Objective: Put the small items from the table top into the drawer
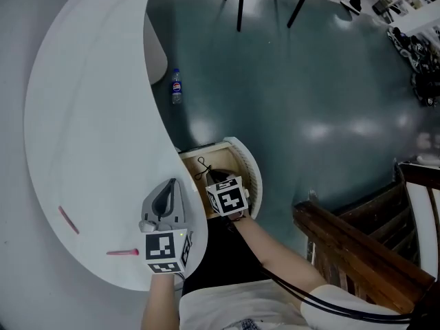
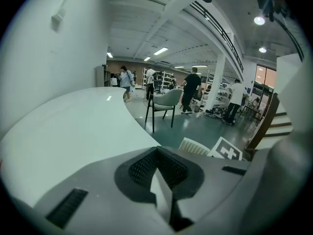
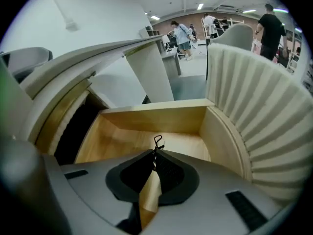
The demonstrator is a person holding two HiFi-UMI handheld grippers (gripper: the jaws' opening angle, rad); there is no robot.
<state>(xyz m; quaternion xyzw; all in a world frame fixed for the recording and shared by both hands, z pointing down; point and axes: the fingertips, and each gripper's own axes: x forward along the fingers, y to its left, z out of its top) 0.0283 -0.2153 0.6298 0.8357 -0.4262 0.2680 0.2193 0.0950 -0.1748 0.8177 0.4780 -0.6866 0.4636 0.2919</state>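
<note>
The wooden drawer [image 1: 203, 150] [image 3: 146, 117] stands pulled out from under the white curved table top [image 1: 89, 115]. My right gripper [image 1: 209, 175] [image 3: 155, 153] reaches down into it, shut on a thin black wire clip [image 3: 157, 142] [image 1: 202, 163] that sticks out past its tips above the drawer floor. My left gripper [image 1: 170, 184] [image 2: 157, 153] rests over the table's near edge beside the drawer, its jaws together with nothing in them. Two pink stick-like items [image 1: 68, 220] [image 1: 122, 252] lie on the table top to the left of the left gripper.
The drawer's ribbed white front [image 1: 251, 174] [image 3: 264, 106] curves round its right side. A plastic bottle [image 1: 177, 86] lies on the teal floor beyond the table. A wooden stair rail [image 1: 350, 243] stands at the right. A chair [image 2: 164, 102] and several people are farther off.
</note>
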